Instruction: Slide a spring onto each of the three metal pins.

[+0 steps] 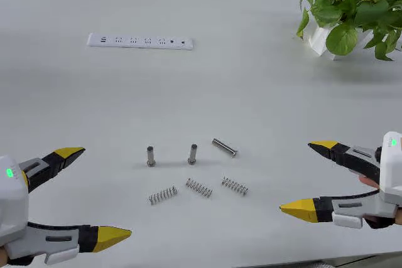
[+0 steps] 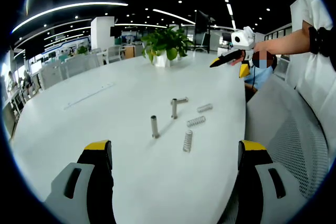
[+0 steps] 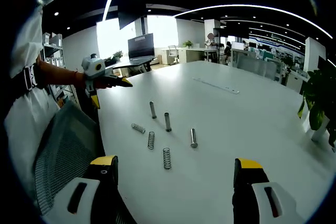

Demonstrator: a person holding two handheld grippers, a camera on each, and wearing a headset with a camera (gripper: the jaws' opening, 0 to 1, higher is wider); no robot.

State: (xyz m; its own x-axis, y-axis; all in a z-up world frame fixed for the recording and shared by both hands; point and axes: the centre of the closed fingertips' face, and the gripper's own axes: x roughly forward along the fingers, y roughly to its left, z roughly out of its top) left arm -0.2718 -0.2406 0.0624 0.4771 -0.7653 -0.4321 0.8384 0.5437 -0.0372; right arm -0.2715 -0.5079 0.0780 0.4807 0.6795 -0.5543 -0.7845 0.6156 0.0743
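1. Springs first: all three are lying loose on the table [image 1: 264, 92], in a rough row between the two claws. There's the spring nearest the left claw [image 1: 162, 195], the middle spring [image 1: 198, 187], and the spring nearest the right claw [image 1: 234, 186]. None of them touches a pin.
2. The pins sit just past the springs, on the far side from the claw tips. The pin nearest the left claw [image 1: 151, 155] stands upright, and so does the middle pin [image 1: 193, 154]. The pin nearest the right claw [image 1: 224, 147] is flat on its side. All three shafts are bare.
3. So my read on progress is zero out of three. Nothing is threaded and nothing is picked up, so the whole job is left. The tipped-over pin will probably need standing up or holding before a spring can go on it, but that's just my guess.
4. The left claw [image 1: 103, 192] is spread wide with nothing between its jaws. It sits off to one side of the parts, well apart from its nearest spring. In the left gripper view the pins and springs are out ahead of its tips, roughly centred between the jaws.
5. The right claw [image 1: 298, 176] is the same deal: jaws gaping and empty, parked on the other side. It's a bit closer to its nearest spring but not touching it.
6. Further out, a white power strip [image 1: 139, 41] lies well beyond the pins. A potted plant [image 1: 352, 4] sits at the far corner on the right claw's side. Neither is in the way.
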